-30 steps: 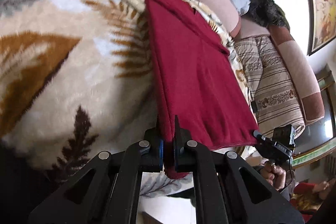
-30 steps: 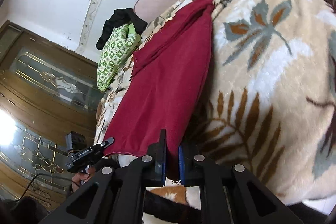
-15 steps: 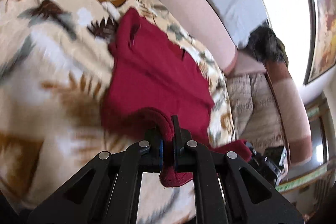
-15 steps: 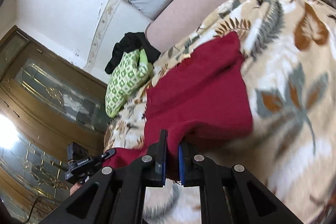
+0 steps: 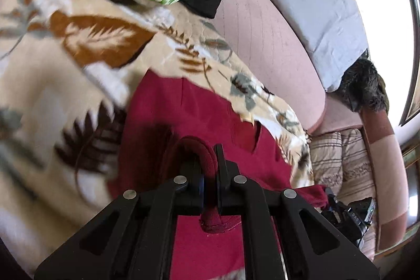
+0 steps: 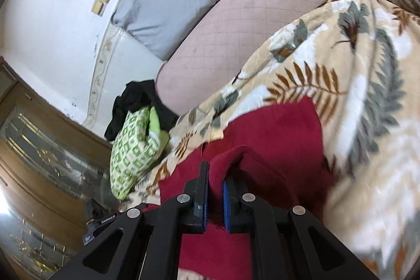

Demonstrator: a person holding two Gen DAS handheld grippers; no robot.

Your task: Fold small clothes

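Left wrist view: the left gripper (image 5: 209, 169) has its fingers pinching a hem corner of the dark red garment (image 5: 183, 117); the right gripper (image 6: 215, 188) pinches the other corner. The garment lies on the leaf-patterned blanket (image 5: 92, 38), partly doubled over. It looks soft, light and limp, best held by its hem corners.

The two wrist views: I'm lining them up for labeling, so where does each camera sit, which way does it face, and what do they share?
Left wrist view: sits on the left tool, looking forward and down along its fingers at the red garment on the leaf-print blanket; the right tool shows at lower right.
Right wrist view: sits on the right tool, facing the same garment; the left tool shows at lower left.
Shared: garment, blanket, green-patterned cloth, grey pillow; each tool is shut on a garment fold.
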